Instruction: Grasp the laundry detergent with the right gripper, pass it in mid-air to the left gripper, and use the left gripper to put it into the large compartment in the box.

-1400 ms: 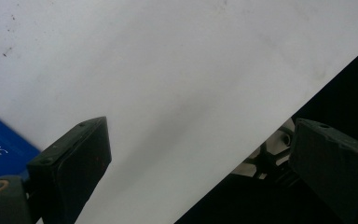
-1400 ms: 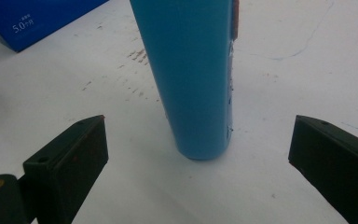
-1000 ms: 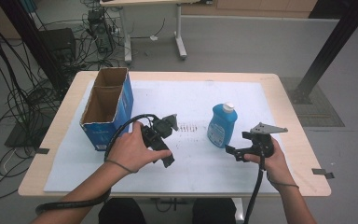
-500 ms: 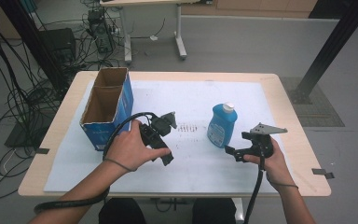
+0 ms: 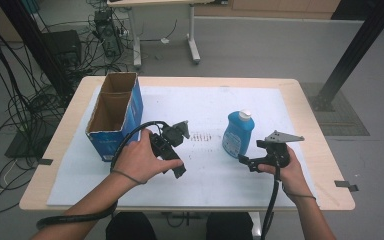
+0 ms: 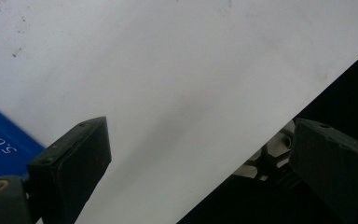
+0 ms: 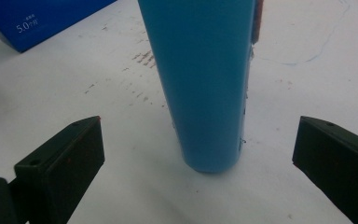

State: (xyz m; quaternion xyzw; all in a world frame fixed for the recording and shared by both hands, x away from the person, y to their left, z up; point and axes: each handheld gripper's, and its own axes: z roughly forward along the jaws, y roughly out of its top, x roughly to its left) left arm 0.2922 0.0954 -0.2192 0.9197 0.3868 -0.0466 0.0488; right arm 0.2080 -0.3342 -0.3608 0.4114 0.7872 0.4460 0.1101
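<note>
Blue bottle [image 5: 238, 134] with white cap stands upright on the white mat [image 5: 220, 105], right of table centre. In the right gripper view the bottle [image 7: 200, 79] sits straight ahead at 12 o'clock, lined up with the gap between the jaws but just beyond their tips, not touched. Right gripper [image 5: 247, 162] is held by the right hand [image 5: 287, 170] just beside the bottle, at its 5 o'clock in the high view; jaws spread wide, nothing between them. Grey plate on top of it, cable trailing back along the forearm.

Left gripper [image 5: 180, 131] is in the left hand [image 5: 142, 160], near the mat's middle, at roughly 9 o'clock from the bottle and apart from it. The left gripper view shows its jaws wide apart, empty, over bare mat, with the mat edge and dark floor at 4 o'clock.

Open-topped blue cardboard box [image 5: 115, 117] stands at the mat's left side, 10 o'clock from the left gripper, close but not touching. A corner of the box [image 6: 2, 144] shows at 8 o'clock in the left gripper view, and the box [image 7: 37, 18] sits at 10 o'clock in the right gripper view. Brown smudges [image 5: 205, 136] mark the mat between left gripper and bottle.
</note>
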